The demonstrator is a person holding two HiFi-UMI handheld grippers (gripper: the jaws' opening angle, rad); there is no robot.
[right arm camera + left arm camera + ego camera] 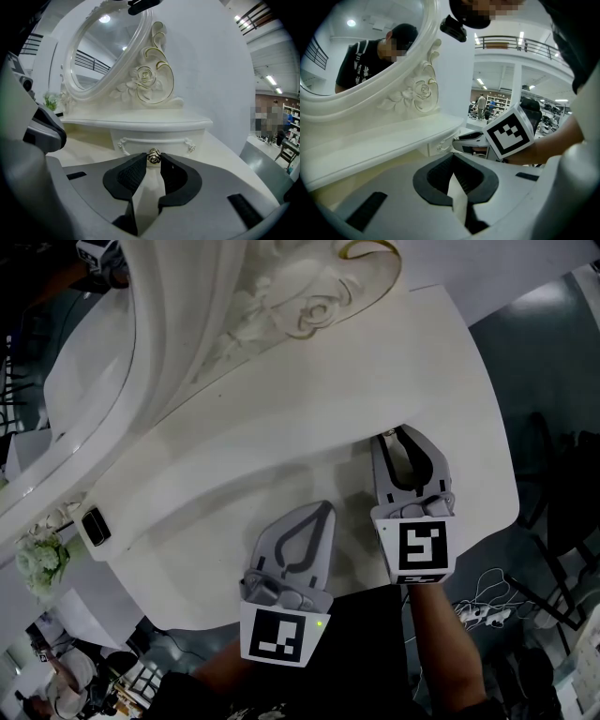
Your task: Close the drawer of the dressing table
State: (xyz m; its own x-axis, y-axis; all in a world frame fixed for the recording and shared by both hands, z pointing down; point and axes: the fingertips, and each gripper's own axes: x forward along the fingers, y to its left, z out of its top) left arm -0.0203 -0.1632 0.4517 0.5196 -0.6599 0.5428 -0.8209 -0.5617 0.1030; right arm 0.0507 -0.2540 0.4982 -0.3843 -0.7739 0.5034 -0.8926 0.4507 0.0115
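Pinching drawer knob (pixel 153 156) with right gripper (pixel 401 434), aimed 12 o'clock | left gripper (pixel 327 508) jaws together, aimed 1 o'clock

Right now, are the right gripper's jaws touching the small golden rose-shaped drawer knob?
Touching. The right gripper view shows the right gripper pinching the small golden rose-shaped knob, no gap either side.

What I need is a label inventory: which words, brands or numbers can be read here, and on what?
No text reads anywhere.
Right tongs' marker cube: square pattern, no letters.
Left tongs' marker cube: likewise.
Shirt print in the reflection: too blurred.
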